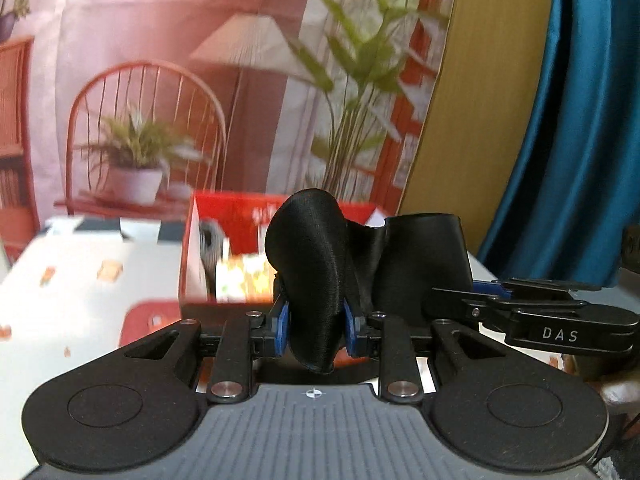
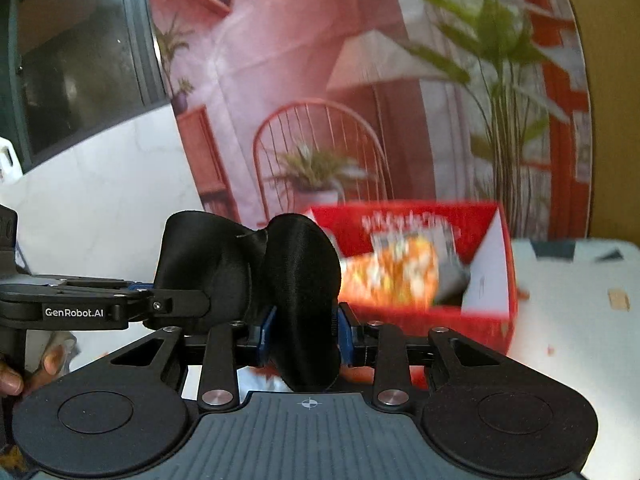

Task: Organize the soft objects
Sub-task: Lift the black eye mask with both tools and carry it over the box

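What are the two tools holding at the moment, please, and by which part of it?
One black satin sleep mask: the left tool pinches one eye pad and the right tool the other.

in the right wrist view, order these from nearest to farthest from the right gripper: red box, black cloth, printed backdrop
1. black cloth, pinched in the right gripper
2. red box, ahead and to the right on the table
3. printed backdrop, standing behind the box

A black satin eye mask (image 1: 316, 264) hung in the air, one padded lobe bunched upright and the other lobe (image 2: 208, 264) curving off beside it, joined at a narrow stitched bridge. Behind it, an open red box (image 2: 496, 280) sat on the desk (image 2: 580, 340).
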A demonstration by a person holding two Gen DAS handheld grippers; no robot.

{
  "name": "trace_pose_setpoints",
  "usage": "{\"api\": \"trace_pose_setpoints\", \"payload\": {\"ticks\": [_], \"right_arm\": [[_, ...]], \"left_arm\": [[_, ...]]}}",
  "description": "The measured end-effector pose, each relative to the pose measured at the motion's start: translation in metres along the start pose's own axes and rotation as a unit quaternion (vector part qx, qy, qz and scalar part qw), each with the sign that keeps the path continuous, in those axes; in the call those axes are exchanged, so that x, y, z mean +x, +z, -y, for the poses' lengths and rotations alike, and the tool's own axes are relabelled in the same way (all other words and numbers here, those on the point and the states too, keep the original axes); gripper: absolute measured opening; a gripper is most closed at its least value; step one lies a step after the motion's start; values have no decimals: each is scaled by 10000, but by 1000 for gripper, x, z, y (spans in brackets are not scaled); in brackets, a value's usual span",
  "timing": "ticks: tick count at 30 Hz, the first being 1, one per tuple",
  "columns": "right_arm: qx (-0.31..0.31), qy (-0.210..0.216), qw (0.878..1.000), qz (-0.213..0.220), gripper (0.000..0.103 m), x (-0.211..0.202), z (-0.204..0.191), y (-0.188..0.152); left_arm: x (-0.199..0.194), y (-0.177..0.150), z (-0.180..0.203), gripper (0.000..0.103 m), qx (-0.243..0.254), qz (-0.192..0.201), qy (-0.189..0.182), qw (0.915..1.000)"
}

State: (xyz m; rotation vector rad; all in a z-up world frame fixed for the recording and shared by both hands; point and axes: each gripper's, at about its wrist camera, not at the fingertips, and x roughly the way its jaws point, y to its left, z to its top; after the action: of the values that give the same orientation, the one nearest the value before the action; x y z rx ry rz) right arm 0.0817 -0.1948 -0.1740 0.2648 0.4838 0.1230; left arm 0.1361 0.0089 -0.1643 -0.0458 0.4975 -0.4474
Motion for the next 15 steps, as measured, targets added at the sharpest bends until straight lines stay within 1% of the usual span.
{"api": "trace_pose_setpoints", "payload": {"ticks": [7, 15], "right_arm": [[-99, 16, 9993, 347, 29, 13, 6, 39], [-118, -42, 9984, 557, 29, 38, 20, 67]], "left_arm": [[13, 34, 4, 28, 82, 284, 81, 9995], [40, 68, 4, 28, 183, 518, 191, 9983]]}}
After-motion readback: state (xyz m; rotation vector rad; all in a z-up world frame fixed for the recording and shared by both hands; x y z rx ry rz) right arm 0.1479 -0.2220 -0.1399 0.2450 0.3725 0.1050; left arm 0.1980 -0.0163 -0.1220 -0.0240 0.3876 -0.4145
